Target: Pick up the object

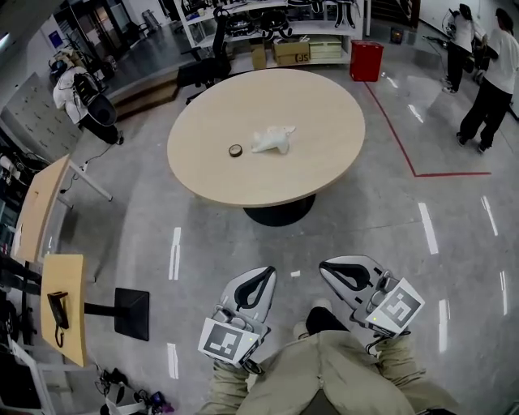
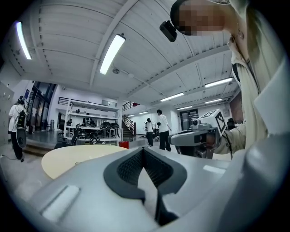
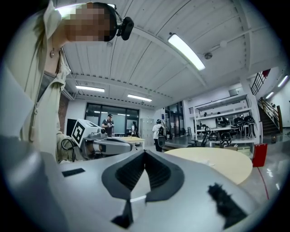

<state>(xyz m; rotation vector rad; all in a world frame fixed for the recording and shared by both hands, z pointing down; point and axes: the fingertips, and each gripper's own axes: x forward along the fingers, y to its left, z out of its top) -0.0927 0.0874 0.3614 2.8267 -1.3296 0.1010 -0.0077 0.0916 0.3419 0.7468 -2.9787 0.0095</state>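
A white soft object (image 1: 272,139) lies near the middle of the round beige table (image 1: 211,174), with a small dark ring (image 1: 235,150) just to its left. Both grippers are held low over the person's knees, well short of the table. The left gripper (image 1: 261,275) is shut with nothing in it, and its pads meet in the left gripper view (image 2: 144,150). The right gripper (image 1: 330,267) has its jaws closed together too and holds nothing (image 3: 144,152). Each gripper shows in the other's view, and the table (image 2: 68,156) (image 3: 217,165) lies ahead of both.
The table's black pedestal foot (image 1: 278,212) stands on glossy grey floor. Two wooden desks (image 1: 61,304) stand at the left. A red bin (image 1: 366,61) and shelving (image 1: 268,24) are at the back. Two people (image 1: 486,81) stand at the far right beyond a red floor line (image 1: 397,138).
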